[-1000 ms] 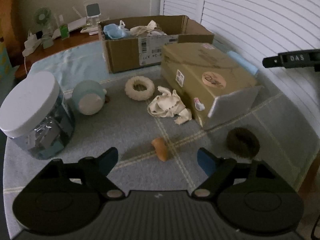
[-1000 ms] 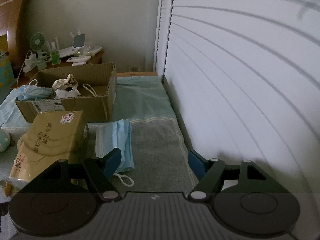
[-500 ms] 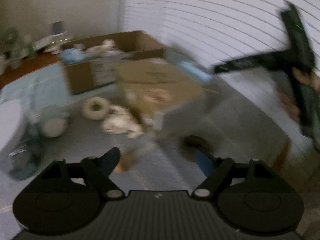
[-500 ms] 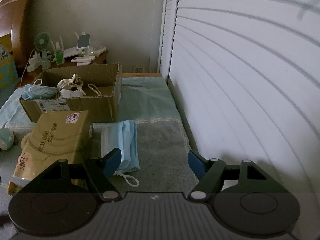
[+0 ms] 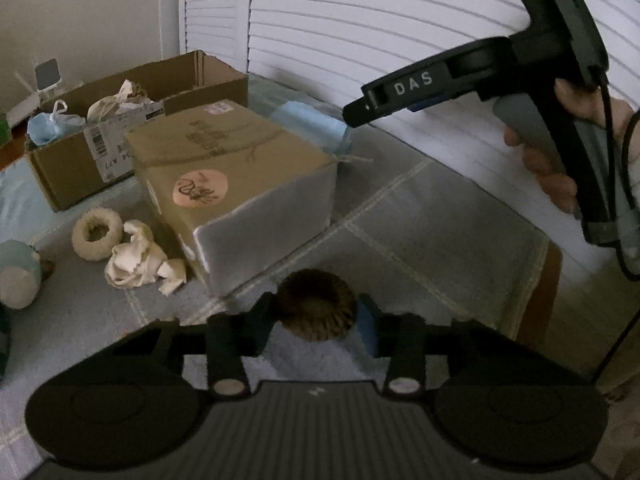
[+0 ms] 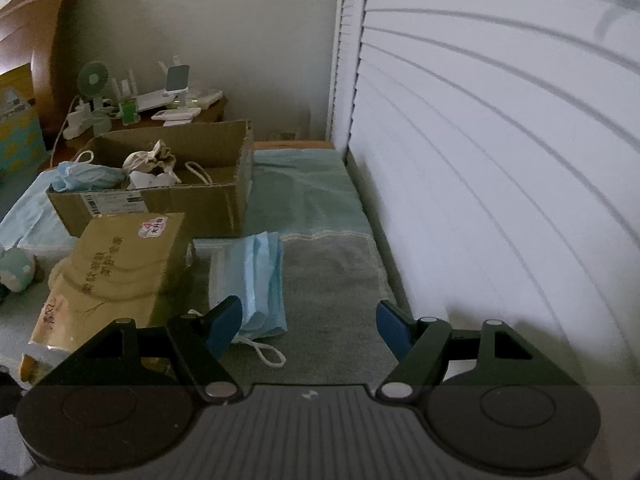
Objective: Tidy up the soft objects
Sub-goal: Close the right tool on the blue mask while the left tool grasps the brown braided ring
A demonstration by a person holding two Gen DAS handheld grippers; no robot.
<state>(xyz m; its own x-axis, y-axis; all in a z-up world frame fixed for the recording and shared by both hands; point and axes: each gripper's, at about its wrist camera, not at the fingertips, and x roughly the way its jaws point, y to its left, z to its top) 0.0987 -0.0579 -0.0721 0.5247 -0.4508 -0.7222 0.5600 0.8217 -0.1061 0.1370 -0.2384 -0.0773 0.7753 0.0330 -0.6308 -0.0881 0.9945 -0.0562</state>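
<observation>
Brown and fuzzy, the dark scrunchie [image 5: 316, 304] sits between the fingers of my left gripper [image 5: 316, 320], which have just been closing and now press it on both sides as it rests on the grey blanket [image 5: 420, 216]. Just beyond it lies the tan tissue pack [image 5: 224, 168]; to its left are a crumpled cream cloth [image 5: 136, 260] and a cream ring scrunchie [image 5: 97, 233], with the cardboard box [image 5: 80, 168] behind. My right hand [image 5: 560, 152] holds the other tool at the upper right.

From the right wrist, my right gripper [image 6: 308, 320] has its fingers spread wide with nothing in them, hovering over the blanket. A blue face mask [image 6: 256, 280] lies just past the left fingertip [image 6: 224, 322], beside the tissue pack. The box holds another mask and cloths.
</observation>
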